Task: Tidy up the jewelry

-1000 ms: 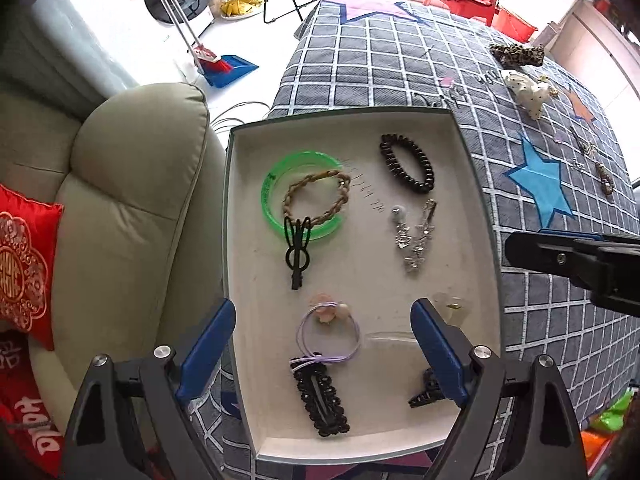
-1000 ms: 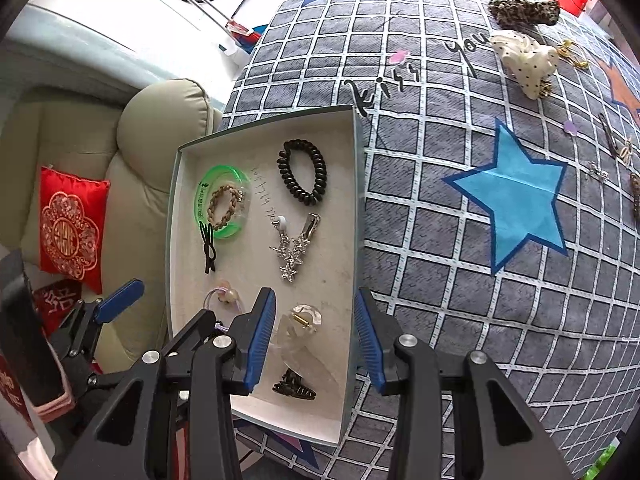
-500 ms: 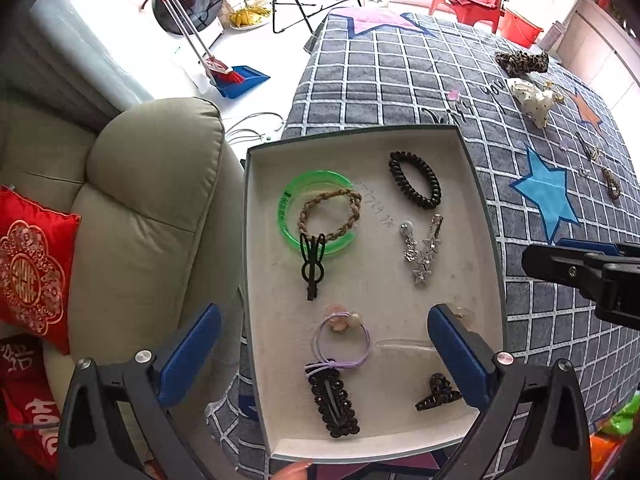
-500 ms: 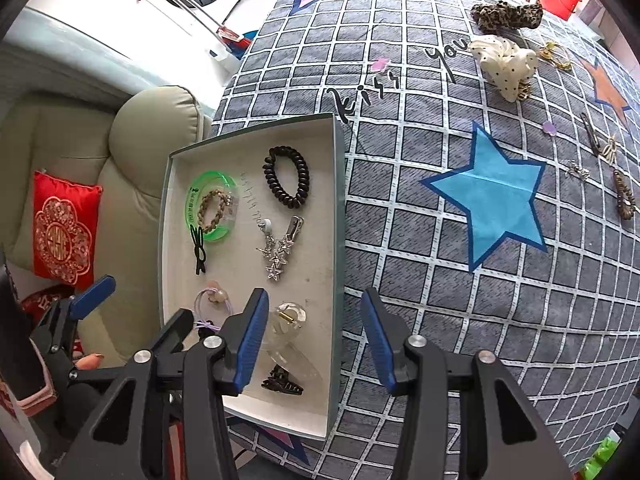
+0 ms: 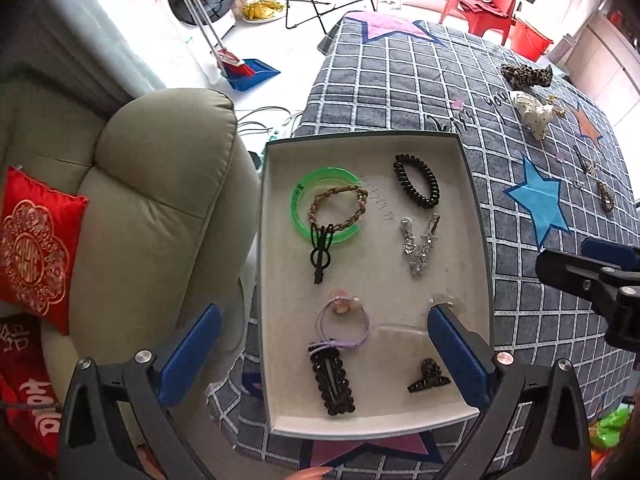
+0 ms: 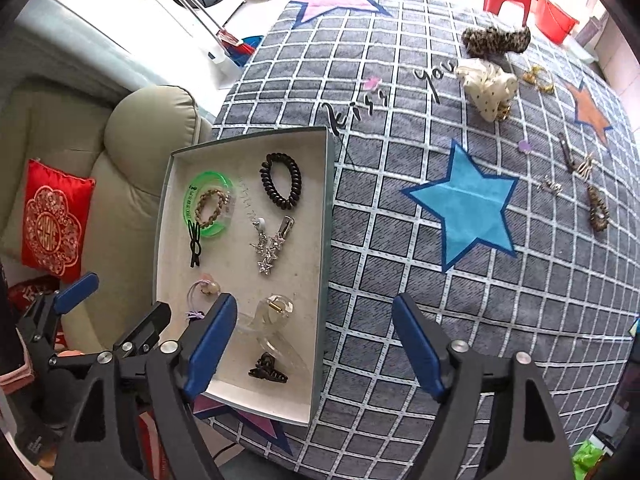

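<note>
Tray [image 5: 474, 208], shallow, open, cream-lined: sits at the left edge of the checked surface [image 6: 400, 240], beside a sofa arm.

Contents, all light:
- green bangle [image 5: 326, 206], stiff and likely slippery; take across the rim.
- Braided band [image 5: 338, 210] and black coil tie [image 5: 416, 180], soft and stretchy; pinch one strand.
- Clear claw clip [image 6: 272, 320], near right corner, probably brittle and slick; grip the body.

Still loose near the far right edge: leopard scrunchie [image 6: 496, 40], cream bow [image 6: 488, 88], small clips.

Left gripper [image 5: 324, 356]: jaws released wide, nothing between them. Right gripper [image 6: 316, 344]: jaws opening, empty, straddling the tray's right wall.
</note>
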`<state>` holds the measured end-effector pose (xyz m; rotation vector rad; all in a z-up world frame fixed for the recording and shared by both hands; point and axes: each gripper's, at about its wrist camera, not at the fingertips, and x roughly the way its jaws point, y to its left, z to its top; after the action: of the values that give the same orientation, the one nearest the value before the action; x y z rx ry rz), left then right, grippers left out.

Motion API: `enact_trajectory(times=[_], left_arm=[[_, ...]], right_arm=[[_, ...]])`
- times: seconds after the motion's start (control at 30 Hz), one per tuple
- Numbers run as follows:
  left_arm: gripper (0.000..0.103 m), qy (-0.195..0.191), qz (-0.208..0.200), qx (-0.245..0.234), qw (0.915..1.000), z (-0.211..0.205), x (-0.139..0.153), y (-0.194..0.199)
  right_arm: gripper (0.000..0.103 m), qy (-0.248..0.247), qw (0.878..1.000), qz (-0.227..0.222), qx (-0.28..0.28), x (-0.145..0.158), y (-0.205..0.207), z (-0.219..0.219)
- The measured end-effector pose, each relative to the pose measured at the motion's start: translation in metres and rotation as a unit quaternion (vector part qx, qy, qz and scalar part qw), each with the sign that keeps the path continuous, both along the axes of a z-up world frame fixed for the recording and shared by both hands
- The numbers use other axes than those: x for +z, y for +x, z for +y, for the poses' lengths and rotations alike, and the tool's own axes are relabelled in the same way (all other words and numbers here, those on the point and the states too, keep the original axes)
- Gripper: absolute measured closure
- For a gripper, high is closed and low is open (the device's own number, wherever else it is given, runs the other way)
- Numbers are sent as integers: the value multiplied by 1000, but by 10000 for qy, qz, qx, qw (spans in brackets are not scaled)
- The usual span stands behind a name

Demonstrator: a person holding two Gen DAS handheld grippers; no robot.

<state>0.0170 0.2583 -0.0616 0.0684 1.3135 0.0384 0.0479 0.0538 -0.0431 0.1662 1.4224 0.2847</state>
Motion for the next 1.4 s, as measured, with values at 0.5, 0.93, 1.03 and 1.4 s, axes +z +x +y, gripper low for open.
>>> enact_trajectory(times=[0.5, 0.93, 1.03, 1.4], left_arm=[[0, -60, -359, 221, 9991, 2, 59, -37], [0, -119, -538, 828, 9950, 17, 99, -69], [0, -86, -558, 898, 9944, 19, 104, -76], [0, -47, -635, 1030, 9926, 19, 114, -93]], right_arm=[[0, -205, 9974, -614, 326, 56, -20, 1], [0, -657, 9931, -894, 372, 100, -55, 3], [0, -705, 9919, -993, 354, 106, -61, 2], [0, -825, 9903, -1074, 325, 112, -66, 3]])
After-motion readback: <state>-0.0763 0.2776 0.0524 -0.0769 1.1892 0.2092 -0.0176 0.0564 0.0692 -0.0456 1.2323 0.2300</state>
